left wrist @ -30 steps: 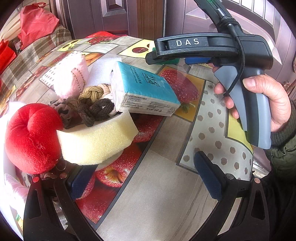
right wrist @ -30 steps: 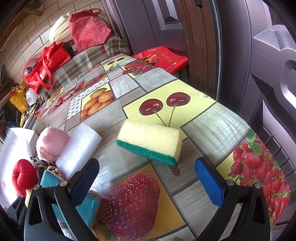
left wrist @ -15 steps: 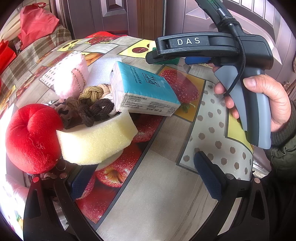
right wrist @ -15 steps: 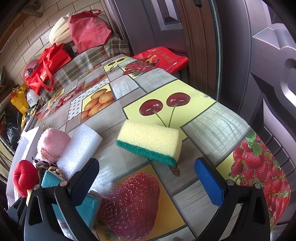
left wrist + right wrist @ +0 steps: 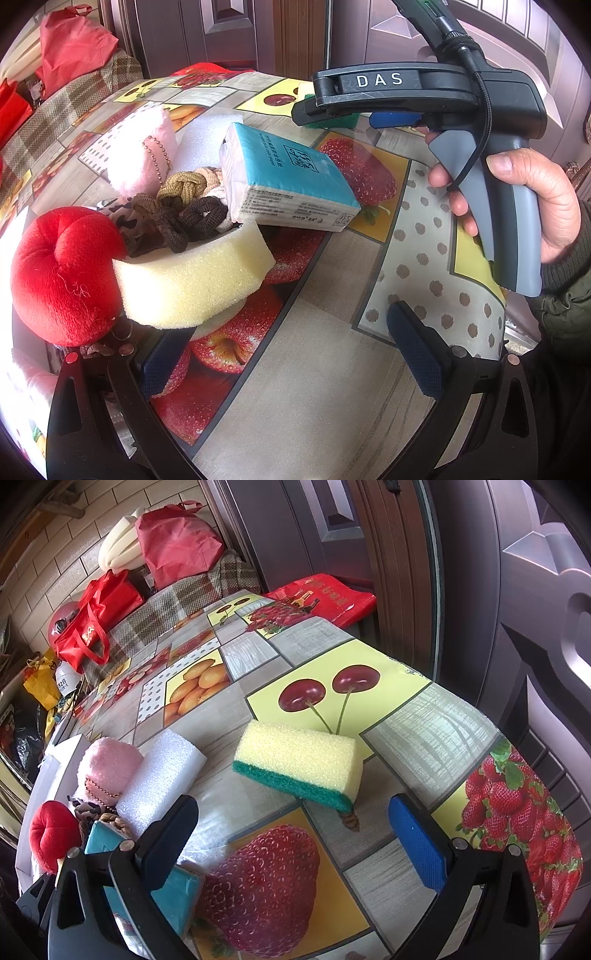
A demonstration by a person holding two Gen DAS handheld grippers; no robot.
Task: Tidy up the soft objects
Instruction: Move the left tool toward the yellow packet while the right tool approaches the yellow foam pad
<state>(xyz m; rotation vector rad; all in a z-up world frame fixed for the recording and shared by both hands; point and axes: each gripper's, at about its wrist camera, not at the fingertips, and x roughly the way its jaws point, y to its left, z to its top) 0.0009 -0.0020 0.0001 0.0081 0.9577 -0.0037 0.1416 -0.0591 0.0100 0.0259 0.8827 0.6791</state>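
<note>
While the right hand-held gripper [image 5: 291,834] hung wide open and empty over the fruit-patterned surface [image 5: 424,723], the green-backed sponge [image 5: 299,768] lay just beyond its fingers, alone near the cherry print. Left of that sponge sat a white foam block [image 5: 160,779], then a pink plush [image 5: 107,768], a red plush [image 5: 51,834] and a teal tissue pack [image 5: 173,893] partly behind the left finger. From the other side, the left hand-held gripper [image 5: 284,350] was also spread open, holding nothing. A pale yellow sponge [image 5: 192,280] lay close before its left finger, leaning against the red plush, with knotted hair ties [image 5: 181,214] and the tissue pack crowded behind it.
</note>
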